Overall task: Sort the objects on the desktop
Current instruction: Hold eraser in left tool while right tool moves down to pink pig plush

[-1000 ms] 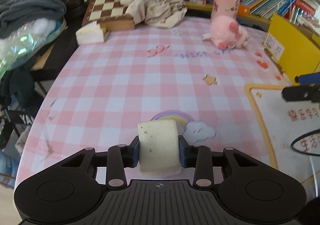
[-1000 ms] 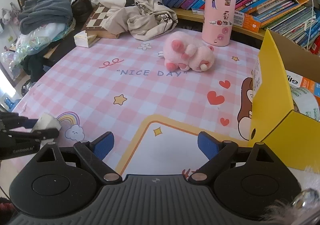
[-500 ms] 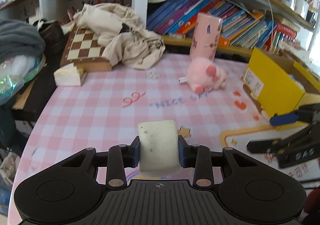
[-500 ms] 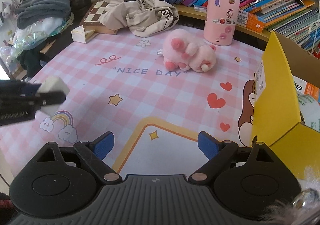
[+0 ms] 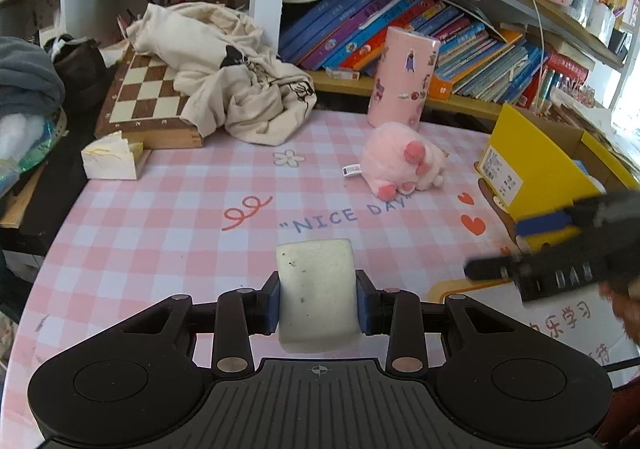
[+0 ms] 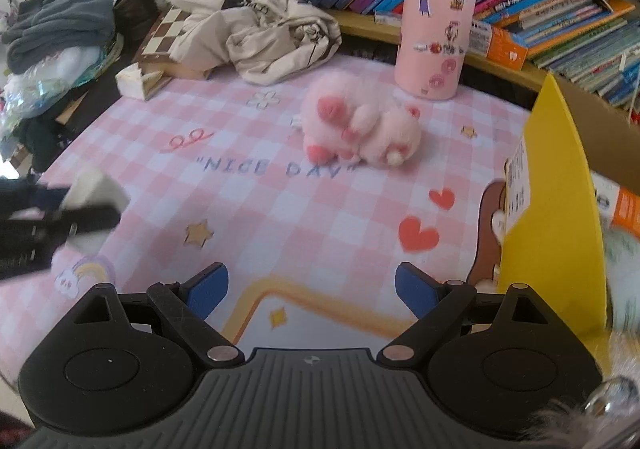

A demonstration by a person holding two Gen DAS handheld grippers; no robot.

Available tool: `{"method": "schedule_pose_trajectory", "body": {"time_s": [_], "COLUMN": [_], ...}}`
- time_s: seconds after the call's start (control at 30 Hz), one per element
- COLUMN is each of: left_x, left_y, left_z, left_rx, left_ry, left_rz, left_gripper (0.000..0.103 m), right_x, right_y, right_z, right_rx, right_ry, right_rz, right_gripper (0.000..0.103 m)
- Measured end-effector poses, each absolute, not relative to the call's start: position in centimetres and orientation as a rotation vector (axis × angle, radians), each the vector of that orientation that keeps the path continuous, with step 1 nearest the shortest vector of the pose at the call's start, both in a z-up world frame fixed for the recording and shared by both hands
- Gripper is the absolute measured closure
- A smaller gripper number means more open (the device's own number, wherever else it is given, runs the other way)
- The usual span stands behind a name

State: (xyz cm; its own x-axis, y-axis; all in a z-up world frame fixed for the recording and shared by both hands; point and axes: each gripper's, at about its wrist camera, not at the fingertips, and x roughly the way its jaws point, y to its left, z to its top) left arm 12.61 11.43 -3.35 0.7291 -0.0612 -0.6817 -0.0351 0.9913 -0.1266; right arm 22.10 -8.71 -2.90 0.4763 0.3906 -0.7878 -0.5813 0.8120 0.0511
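Note:
My left gripper [image 5: 317, 303] is shut on a cream eraser block [image 5: 316, 289] and holds it above the pink checked mat [image 5: 160, 233]. It shows blurred at the left of the right wrist view [image 6: 60, 221]. My right gripper [image 6: 311, 287] is open and empty above the mat's front part; it shows at the right of the left wrist view [image 5: 560, 249]. A pink plush pig [image 5: 404, 165] [image 6: 360, 129] lies on the mat. An open yellow box [image 5: 536, 165] [image 6: 552, 209] stands at the right.
A pink sticker-covered canister [image 5: 402, 79] [image 6: 436, 33] stands behind the pig. A chessboard [image 5: 144, 97], beige cloth [image 5: 232, 77] and a tissue pack [image 5: 112, 159] sit at the back left. Book shelves [image 5: 440, 33] line the back. A whiteboard pad [image 5: 560, 321] lies front right.
My left gripper has risen and tilted up with the eraser, moving toward the mat's middle. My right gripper has moved forward toward the pig and stays open.

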Motion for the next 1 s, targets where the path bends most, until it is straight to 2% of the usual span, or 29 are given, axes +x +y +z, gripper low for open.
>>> {"method": "schedule_pose_trajectory", "body": {"time_s": [0.4,1.0], "left_x": [13.4,14.3], "left_y": [12.5,12.3], "left_z": [-4.4,-5.4], "left_rx": [-0.152,-0.170], "left_ry": [0.784,0.820], "left_rz": [0.016,-0.015], "left_gripper": [0.069,0.069], "right_x": [28.2,35.5], "right_y": [-5.5,-2.8], "right_z": [-2.5,-6.5], "right_rx": [-0.237,-0.232], "right_ry": [0.848,0.953], "right_rz": [0.596,0.513], "right_gripper": [0.012,0.012]}}
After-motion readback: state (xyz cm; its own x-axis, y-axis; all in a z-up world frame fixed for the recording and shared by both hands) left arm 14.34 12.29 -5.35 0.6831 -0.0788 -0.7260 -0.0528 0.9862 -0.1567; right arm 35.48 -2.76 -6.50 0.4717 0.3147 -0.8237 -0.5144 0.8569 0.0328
